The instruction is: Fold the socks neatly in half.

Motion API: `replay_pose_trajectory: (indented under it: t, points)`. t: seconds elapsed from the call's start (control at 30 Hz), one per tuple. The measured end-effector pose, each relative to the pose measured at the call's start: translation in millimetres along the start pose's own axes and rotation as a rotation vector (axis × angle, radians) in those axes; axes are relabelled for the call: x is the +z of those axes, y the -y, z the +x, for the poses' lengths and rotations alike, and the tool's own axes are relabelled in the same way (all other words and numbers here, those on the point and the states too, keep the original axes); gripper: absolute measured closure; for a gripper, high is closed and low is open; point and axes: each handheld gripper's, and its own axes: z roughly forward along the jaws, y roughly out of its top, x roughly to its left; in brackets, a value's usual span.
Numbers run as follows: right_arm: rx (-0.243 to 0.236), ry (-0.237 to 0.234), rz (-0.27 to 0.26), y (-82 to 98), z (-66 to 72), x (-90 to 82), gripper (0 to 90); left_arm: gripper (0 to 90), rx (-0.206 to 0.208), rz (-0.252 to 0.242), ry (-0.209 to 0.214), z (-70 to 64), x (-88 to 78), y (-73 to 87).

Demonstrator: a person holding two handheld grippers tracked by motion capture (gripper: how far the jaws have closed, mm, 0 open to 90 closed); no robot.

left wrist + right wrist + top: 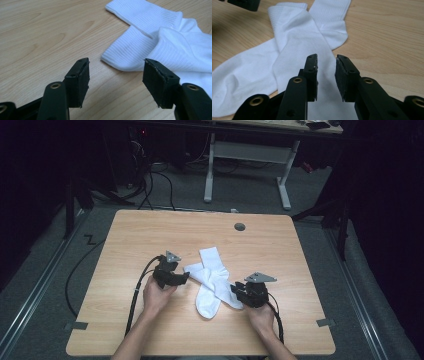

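Two white socks lie crossed on the wooden table [135, 240]: one sock [206, 295] runs from a cuff at the left to a toe near me, the other sock [214, 265] lies over it. My left gripper [184, 278] stands open just left of the cuffs, nothing between its fingers. In the left gripper view its jaws [116, 75] hang wide above bare wood, with a ribbed cuff [125, 52] just ahead. My right gripper [235, 291] is at the socks' right side. Its jaws [326, 72] stand a little apart over the upper sock [297, 42], not pinching it.
A round grey grommet [240, 226] sits in the table near the far edge. Beyond the table stand a white-legged desk [245, 152] and floor cables [155, 180]. Part of the left gripper [244, 3] shows at the top left of the right gripper view.
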Motion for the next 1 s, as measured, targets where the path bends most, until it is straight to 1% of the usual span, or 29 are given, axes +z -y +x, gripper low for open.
replay_pose_trajectory:
  t: [0.07,0.1,0.13,0.2,0.23,0.27,0.3,0.37,0.4,0.47,0.53,0.6,0.63,0.67,0.7,0.73,0.77,0.8,0.93,0.97,1.0]
  points:
    - [-0.004,0.004,0.004,0.3,0.5,1.1,71.5,38.7,-0.003,-0.002,0.004,0.4,-0.6,1.5]
    - [-0.016,0.008,0.01,1.0,0.8,3.2,71.8,38.8,-0.002,-0.001,0.006,0.1,-0.2,2.3]
    - [-0.014,0.009,0.015,1.4,1.6,4.4,72.2,38.8,0.006,0.007,0.007,-1.0,1.5,3.5]
    - [-0.034,0.02,0.034,3.0,2.9,8.4,73.5,38.6,0.027,0.032,0.006,-4.9,7.3,5.7]
    - [-0.037,0.023,0.043,3.5,3.1,9.4,74.0,38.6,0.027,0.032,0.006,-4.9,7.3,5.7]
    - [-0.046,0.027,0.048,4.1,3.1,10.7,74.4,38.6,0.045,0.045,-0.001,-8.0,10.8,6.5]
    - [-0.052,0.032,0.059,4.8,3.3,12.0,74.8,38.4,0.048,0.046,0.0,-9.3,12.3,6.6]
    - [-0.057,0.034,0.062,5.9,3.6,13.0,75.5,38.0,0.05,0.043,-0.001,-10.5,13.5,6.5]
    - [-0.075,0.04,0.062,5.9,3.9,13.0,76.0,37.6,0.056,0.043,0.004,-12.4,15.5,5.6]
    - [-0.077,0.042,0.063,6.0,4.3,12.9,76.4,37.0,0.06,0.039,0.005,-13.4,16.6,4.9]
    - [-0.093,0.046,0.06,6.6,4.7,13.2,77.8,37.4,0.068,0.038,0.017,-16.4,19.5,2.0]
    - [-0.094,0.045,0.059,6.7,4.4,13.2,78.6,38.5,0.069,0.036,0.019,-17.5,20.6,1.1]
    - [-0.092,0.045,0.059,7.0,4.2,13.2,79.9,42.1,0.081,0.039,0.018,-19.6,22.6,-0.7]
    - [-0.092,0.045,0.059,7.0,4.2,13.2,79.9,45.0,0.081,0.039,0.018,-19.6,22.6,-0.7]
    - [-0.093,0.046,0.058,7.2,4.3,13.1,80.5,45.0,0.09,0.039,0.019,-20.9,23.3,-1.5]
    - [-0.099,0.047,0.057,7.3,4.4,13.2,80.9,48.3,0.1,0.038,0.019,-22.5,23.8,-2.4]
    - [-0.103,0.049,0.058,7.4,4.9,13.2,81.4,52.3,0.113,0.039,0.016,-24.3,24.3,-3.3]
    - [-0.109,0.051,0.058,7.6,5.5,13.2,82.1,61.2,0.137,0.039,0.008,-27.6,26.5,-5.1]
    - [-0.112,0.046,0.058,7.6,4.9,13.1,82.4,76.4,0.14,0.054,0.02,-28.2,30.4,-6.1]
    - [-0.112,0.046,0.058,7.6,4.9,13.1,82.4,76.4,0.142,0.058,0.023,-28.4,31.6,-6.2]
    - [-0.114,0.048,0.058,7.6,5.1,13.2,82.5,80.1,0.143,0.06,0.026,-28.7,32.8,-6.0]
